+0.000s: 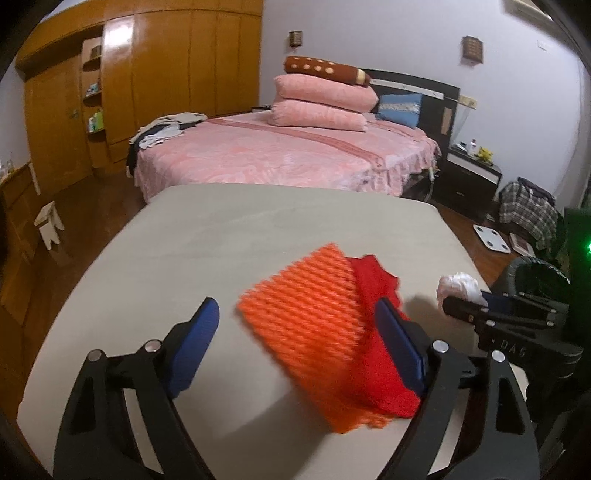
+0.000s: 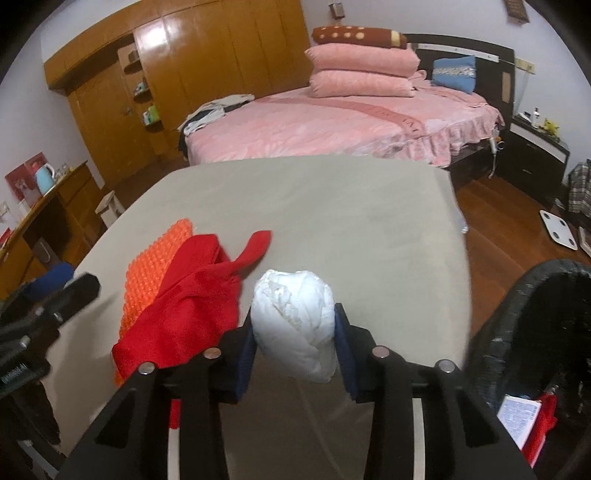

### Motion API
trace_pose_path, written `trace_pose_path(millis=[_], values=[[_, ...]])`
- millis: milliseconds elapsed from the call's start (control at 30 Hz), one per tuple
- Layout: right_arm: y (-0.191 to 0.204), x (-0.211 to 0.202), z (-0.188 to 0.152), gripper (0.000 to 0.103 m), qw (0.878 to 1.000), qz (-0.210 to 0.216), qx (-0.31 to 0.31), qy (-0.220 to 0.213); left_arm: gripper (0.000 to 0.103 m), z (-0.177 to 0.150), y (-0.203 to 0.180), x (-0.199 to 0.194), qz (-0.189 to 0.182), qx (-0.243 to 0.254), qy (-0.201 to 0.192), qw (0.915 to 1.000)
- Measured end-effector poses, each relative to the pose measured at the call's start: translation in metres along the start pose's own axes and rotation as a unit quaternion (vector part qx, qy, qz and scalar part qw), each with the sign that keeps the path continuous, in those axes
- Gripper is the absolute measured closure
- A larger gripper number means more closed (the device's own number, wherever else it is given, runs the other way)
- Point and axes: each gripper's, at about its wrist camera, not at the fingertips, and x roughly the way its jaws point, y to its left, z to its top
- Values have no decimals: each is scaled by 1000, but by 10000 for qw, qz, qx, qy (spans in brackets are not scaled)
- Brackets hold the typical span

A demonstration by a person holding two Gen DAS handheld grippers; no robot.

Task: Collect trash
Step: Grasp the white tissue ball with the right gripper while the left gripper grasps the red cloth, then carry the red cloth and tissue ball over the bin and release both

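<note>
Right claw (image 2: 293, 332) is pinched on a crumpled white paper wad (image 2: 295, 317), low centre of its view. Left claw (image 1: 295, 325) gapes wide around a bumpy orange foam net (image 1: 306, 321), blurry, with a soft red cloth (image 1: 380, 291) just right of it. Both lie on the smooth grey bench (image 2: 351, 214). A black woven bin (image 2: 524, 314) sits lower right; pink bed (image 2: 332, 125) and glossy wooden wardrobe (image 2: 207, 55) behind.

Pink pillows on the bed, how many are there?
2. One pink pillow lies on top of the other pink pillow, stacked at the head of the bed, under a brown spotted bolster. More may be hidden behind.
</note>
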Motion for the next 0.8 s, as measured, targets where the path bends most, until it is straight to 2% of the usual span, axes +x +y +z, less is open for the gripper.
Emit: trace_pose_path(millis=[300, 533, 600, 633, 700, 800], values=[[-18, -22, 2, 64, 9997, -146, 94, -163, 38, -2, -39, 17, -428, 224, 152, 9987], [-30, -31, 3, 64, 9993, -144, 245, -229, 46, -5, -58, 37, -472, 369, 374, 9975], [-32, -34, 2, 64, 9992, -142, 279, -251, 57, -6, -62, 42, -475, 401, 453, 9970], [-33, -35, 1, 64, 9992, -139, 291, -256, 58, -7, -63, 44, -475, 414, 477, 9969], [-35, -36, 1, 64, 9991, -139, 311, -262, 75, -8, -66, 45, -526, 433, 479, 9965], [-36, -39, 0, 64, 9989, -149, 336, -285, 91, -9, -69, 44, -577, 465, 419, 9964]])
